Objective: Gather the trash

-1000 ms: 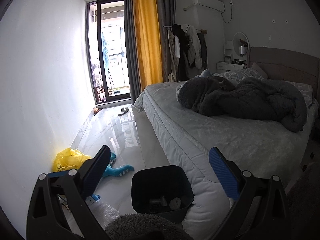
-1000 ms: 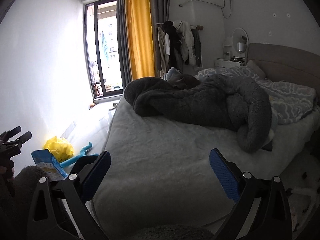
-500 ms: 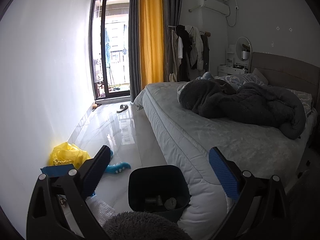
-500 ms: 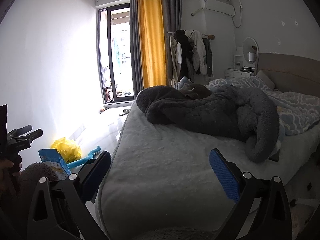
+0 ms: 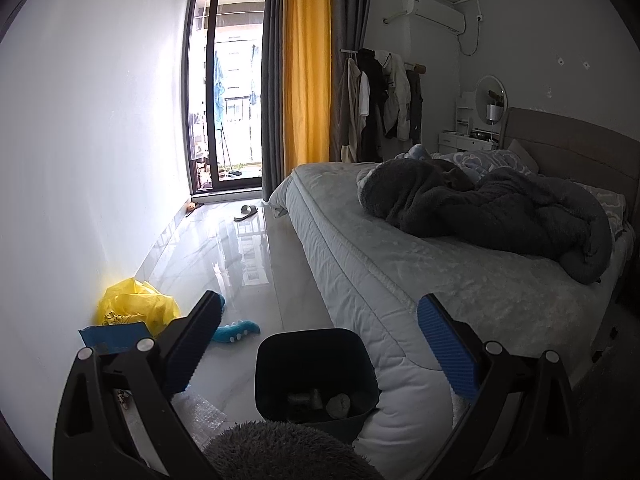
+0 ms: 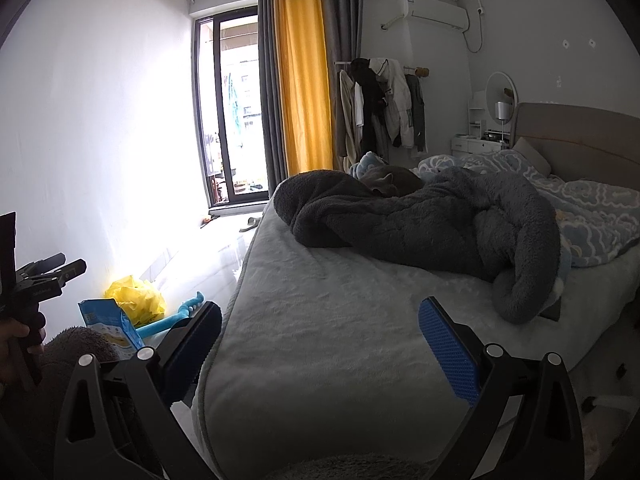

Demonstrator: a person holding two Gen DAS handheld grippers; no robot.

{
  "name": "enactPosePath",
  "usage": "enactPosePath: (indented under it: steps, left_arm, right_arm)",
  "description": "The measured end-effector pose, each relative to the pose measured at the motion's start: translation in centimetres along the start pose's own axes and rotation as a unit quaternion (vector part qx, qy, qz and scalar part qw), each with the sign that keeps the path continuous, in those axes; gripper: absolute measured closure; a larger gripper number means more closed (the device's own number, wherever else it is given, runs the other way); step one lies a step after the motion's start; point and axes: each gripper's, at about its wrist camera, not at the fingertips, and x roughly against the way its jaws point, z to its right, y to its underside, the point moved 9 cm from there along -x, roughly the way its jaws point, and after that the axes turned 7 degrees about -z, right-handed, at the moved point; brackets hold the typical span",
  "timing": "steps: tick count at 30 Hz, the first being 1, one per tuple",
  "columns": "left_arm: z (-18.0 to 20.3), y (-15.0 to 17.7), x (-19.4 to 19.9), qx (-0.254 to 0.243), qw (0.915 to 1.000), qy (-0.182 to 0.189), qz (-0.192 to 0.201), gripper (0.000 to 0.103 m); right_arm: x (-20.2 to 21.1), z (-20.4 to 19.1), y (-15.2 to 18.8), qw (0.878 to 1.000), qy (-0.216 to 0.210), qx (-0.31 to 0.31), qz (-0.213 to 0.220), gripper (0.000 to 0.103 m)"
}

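A black trash bin [image 5: 316, 364] stands on the floor against the bed's corner, with a few small items inside. A crumpled yellow plastic bag [image 5: 134, 306] lies by the left wall, with a blue packet [image 5: 114, 336] in front of it and clear bubble wrap [image 5: 200, 416] nearer. The bag [image 6: 136, 300] and packet [image 6: 110, 326] also show in the right wrist view. My left gripper [image 5: 320, 332] is open and empty, held above the bin. My right gripper [image 6: 320, 330] is open and empty over the bed's near end.
A teal toy [image 5: 236, 330] lies on the glossy floor. A bed [image 5: 440, 280] with a dark grey blanket [image 5: 500, 212] fills the right side. A slipper [image 5: 246, 212] lies near the balcony door [image 5: 228, 92]. Clothes rack [image 5: 380, 100] and dresser [image 5: 468, 142] stand at the back.
Both cameras have tilted upward and risen slightly, so the ceiling and curtain tops now show. Both grippers stay open and empty.
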Motion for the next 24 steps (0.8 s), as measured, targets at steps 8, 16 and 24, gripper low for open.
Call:
enactPosePath:
  steps: [8, 16, 24]
  left_arm:
    - [0.03, -0.09, -0.01, -0.002, 1.0, 0.0, 0.001, 0.003]
    - [-0.18, -0.03, -0.02, 0.006, 1.0, 0.004, -0.002, 0.003]
    - [-0.27, -0.13, -0.06, 0.005, 1.0, 0.004, -0.002, 0.003]
  right_arm:
    - [-0.09, 0.11, -0.03, 1.0, -0.001, 0.0, 0.0, 0.003]
    - [-0.07, 0.05, -0.01, 1.0, 0.0, 0.0, 0.0, 0.003]
    - [-0.06, 0.03, -0.01, 1.0, 0.0, -0.001, 0.0, 0.003]
